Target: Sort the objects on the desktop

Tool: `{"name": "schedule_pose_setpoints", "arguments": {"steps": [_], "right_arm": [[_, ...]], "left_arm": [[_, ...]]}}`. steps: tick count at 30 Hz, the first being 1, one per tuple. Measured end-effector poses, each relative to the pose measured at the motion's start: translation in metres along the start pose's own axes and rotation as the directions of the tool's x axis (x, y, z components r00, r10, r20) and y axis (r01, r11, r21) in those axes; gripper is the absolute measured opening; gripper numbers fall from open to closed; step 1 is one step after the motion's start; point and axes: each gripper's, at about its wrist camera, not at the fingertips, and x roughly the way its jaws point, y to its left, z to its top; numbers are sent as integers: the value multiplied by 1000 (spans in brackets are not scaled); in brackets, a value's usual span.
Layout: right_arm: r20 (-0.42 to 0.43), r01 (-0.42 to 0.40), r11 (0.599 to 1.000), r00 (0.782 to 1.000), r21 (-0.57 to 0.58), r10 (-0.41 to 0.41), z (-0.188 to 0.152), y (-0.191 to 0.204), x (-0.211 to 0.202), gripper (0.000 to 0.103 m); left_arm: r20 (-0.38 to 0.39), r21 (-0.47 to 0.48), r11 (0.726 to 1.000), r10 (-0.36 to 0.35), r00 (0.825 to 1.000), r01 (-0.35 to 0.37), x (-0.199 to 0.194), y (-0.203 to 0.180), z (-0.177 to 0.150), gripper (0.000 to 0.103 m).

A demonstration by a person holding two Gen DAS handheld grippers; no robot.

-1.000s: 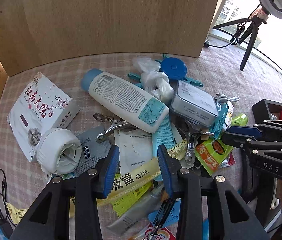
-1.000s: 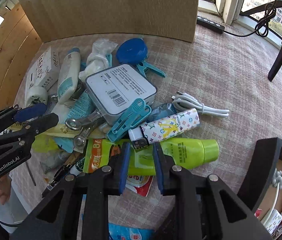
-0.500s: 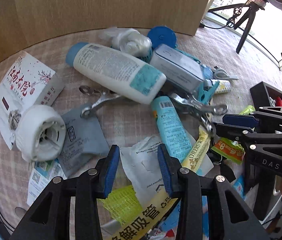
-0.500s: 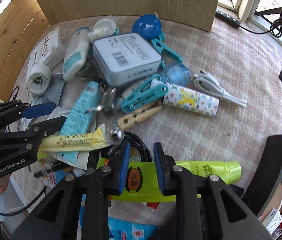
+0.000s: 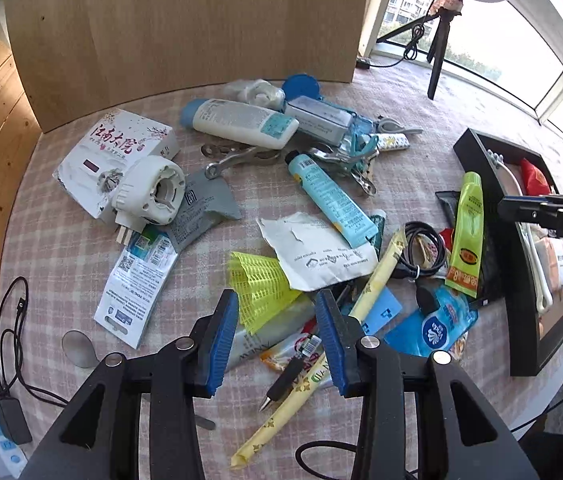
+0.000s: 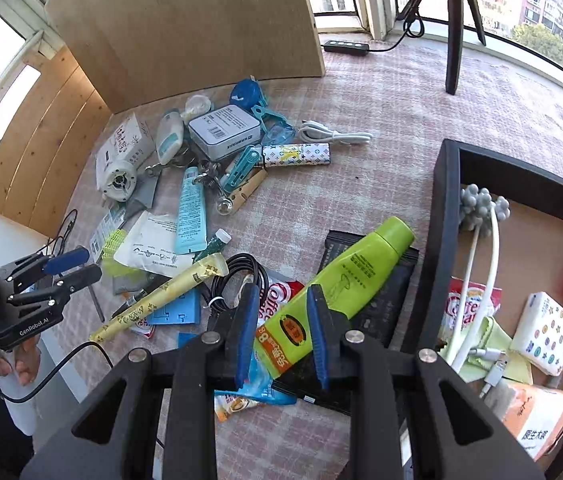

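A pile of small objects lies on the checked tablecloth: a white lotion bottle [image 5: 241, 122], a teal tube [image 5: 329, 196], a torn white packet [image 5: 313, 252], a yellow mesh piece [image 5: 259, 284] and a long yellow stick packet [image 5: 377, 276]. My left gripper [image 5: 277, 340] hovers open above the mesh and a silver tube, holding nothing. A green tube [image 6: 357, 268] rests on a black packet beside the black tray [image 6: 441, 208]. My right gripper [image 6: 281, 332] is open above the tube's crimped end, not pressing it. From the right wrist view, the left gripper [image 6: 89, 266] shows at the left edge.
A wooden board [image 5: 185, 20] walls off the back. The tray holds a white pack, a red pouch and cables. A tripod [image 6: 455, 20] and a black power strip [image 6: 345, 47] stand at the far right. Black cable and a white power strip [image 5: 1, 432] lie off the left edge.
Both grippers have lifted and drawn back from the pile, so more of the table and the black tray now show. The objects lie where they were.
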Motion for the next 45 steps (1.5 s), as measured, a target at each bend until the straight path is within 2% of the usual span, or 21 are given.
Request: {"name": "schedule_pose_setpoints", "arguments": {"steps": [5,7,10,19,23,27,31,33,36,41,45], "right_arm": [[-28,13,997,1000,82,-10,-6,-19,8,30],[-27,17,997,1000,81,-15,-7,-21,9,31],[-35,48,995,998,85,-45,-5,-19,16,34],[-94,114,989,990,92,-105,4,-18,44,34],[-100,107,989,990,101,-96,10,-19,49,34],[-105,115,987,989,111,-103,13,-22,48,34],[-110,102,987,990,123,-89,12,-27,43,34],[-117,109,986,989,126,-94,12,-29,44,34],[-127,125,982,986,138,-108,12,-31,47,34],[-135,138,977,984,163,-116,17,-33,48,34],[-132,115,975,987,189,-90,15,-38,41,35]], "left_arm": [[-46,35,999,3,999,-1,10,-9,-24,38],[-61,28,999,-27,998,28,12,-9,-33,38],[-82,47,999,-15,996,19,17,-11,-45,39],[-114,97,995,-16,993,27,33,-25,-44,40],[-142,97,992,-60,988,74,37,-30,-49,40],[-131,122,991,-48,990,64,32,-38,-52,37],[-116,116,989,-79,990,92,23,-34,-52,37],[-132,118,990,-61,989,77,29,-31,-52,37],[-154,125,990,-50,987,70,37,-32,-52,28],[-141,155,986,-31,990,53,36,-49,-52,29],[-90,153,983,-85,992,98,14,-52,-51,27]]}}
